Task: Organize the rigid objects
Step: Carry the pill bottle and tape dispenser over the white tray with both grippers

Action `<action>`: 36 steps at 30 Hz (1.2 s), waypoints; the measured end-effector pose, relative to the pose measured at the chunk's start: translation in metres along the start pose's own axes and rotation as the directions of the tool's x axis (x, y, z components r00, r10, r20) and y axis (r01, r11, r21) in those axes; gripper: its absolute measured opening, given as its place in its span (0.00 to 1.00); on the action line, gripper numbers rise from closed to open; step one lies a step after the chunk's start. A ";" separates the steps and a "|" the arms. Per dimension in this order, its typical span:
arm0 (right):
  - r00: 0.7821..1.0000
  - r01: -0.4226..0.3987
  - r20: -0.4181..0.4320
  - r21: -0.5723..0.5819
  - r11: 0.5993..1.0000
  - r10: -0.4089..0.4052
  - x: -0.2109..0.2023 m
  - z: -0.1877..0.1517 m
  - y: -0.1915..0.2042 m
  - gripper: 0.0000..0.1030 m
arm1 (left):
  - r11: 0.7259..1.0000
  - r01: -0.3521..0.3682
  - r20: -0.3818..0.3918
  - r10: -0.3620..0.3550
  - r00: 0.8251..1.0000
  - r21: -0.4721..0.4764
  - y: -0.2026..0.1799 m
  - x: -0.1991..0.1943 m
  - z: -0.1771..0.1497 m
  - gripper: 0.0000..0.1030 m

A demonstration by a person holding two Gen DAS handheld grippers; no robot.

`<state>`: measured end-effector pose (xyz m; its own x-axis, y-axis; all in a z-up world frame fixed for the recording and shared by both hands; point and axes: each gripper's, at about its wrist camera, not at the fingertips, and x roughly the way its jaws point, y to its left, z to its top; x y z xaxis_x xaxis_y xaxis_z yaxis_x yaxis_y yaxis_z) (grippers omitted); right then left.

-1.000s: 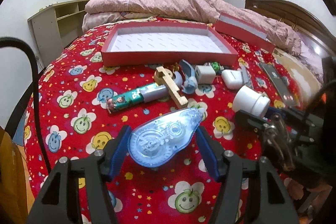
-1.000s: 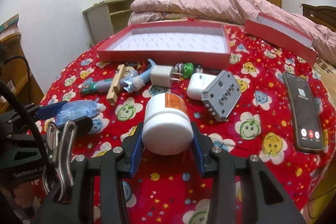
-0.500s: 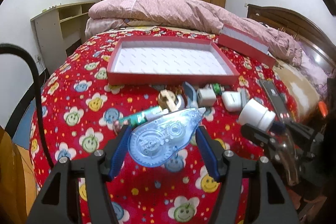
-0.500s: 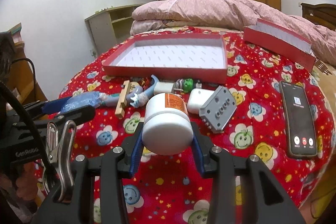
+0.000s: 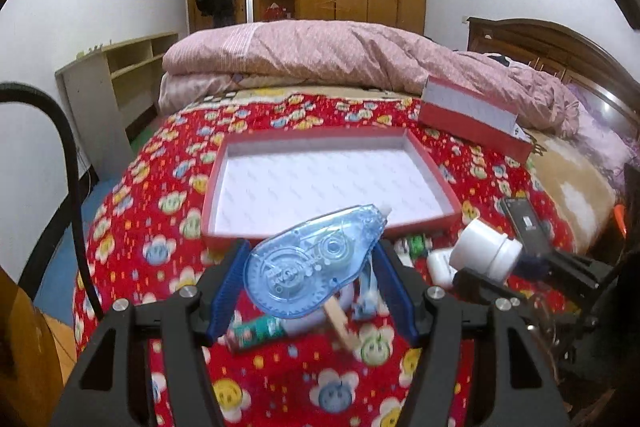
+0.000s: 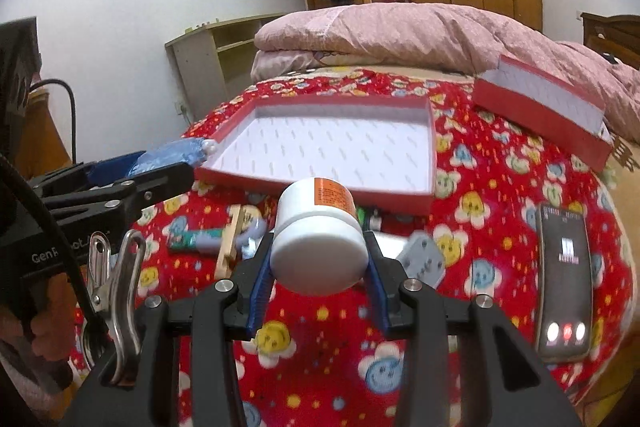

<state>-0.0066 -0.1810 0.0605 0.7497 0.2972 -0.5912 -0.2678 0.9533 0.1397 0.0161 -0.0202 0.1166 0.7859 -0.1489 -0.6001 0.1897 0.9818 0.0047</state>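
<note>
Left hand-held gripper (image 5: 310, 277) clamped on blue tape dispenser (image 5: 314, 263), right hand-held gripper (image 6: 318, 267) clamped on white jar (image 6: 318, 231); both aloft above the bed (image 6: 500, 187), just short of the red tray (image 6: 432, 163). Best carried level over the near rim, lowered well apart, then released gently.

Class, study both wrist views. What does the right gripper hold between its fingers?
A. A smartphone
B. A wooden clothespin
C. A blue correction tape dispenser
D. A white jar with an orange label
D: the right gripper is clamped on the white jar with an orange label, raised above the bedspread, while the blue tape dispenser sits in the left gripper.
</note>
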 end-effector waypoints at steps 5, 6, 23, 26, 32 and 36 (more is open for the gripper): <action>1.000 0.007 0.010 -0.036 0.999 -0.007 0.008 0.032 0.000 0.40 | 1.000 -0.009 0.012 0.009 1.000 -0.005 0.005 0.013 0.032 0.65; 1.000 0.007 0.011 -0.038 0.999 -0.007 0.010 0.038 -0.001 0.40 | 1.000 -0.008 0.010 0.008 1.000 -0.010 0.007 0.018 0.039 0.65; 0.996 0.030 -0.083 0.014 0.999 -0.029 0.104 0.097 -0.033 0.40 | 0.998 -0.034 -0.116 0.028 0.993 -0.051 0.032 0.132 0.088 0.65; 0.994 0.032 -0.107 0.030 0.999 -0.029 0.123 0.098 -0.040 0.41 | 0.998 -0.041 -0.146 0.033 0.989 -0.054 0.035 0.154 0.085 0.65; 0.990 0.040 -0.135 0.039 0.998 -0.034 0.153 0.101 -0.052 0.41 | 0.997 -0.058 -0.196 0.046 0.980 -0.053 0.039 0.191 0.079 0.65; 0.988 0.046 -0.149 0.051 0.998 -0.038 0.167 0.104 -0.061 0.41 | 0.996 -0.071 -0.216 0.056 0.975 -0.062 0.042 0.206 0.078 0.65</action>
<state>0.1981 -0.1836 0.0358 0.6606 0.2494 -0.7081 -0.2018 0.9675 0.1526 0.2319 -0.0189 0.0559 0.6500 -0.0649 -0.7572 0.0970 0.9953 -0.0020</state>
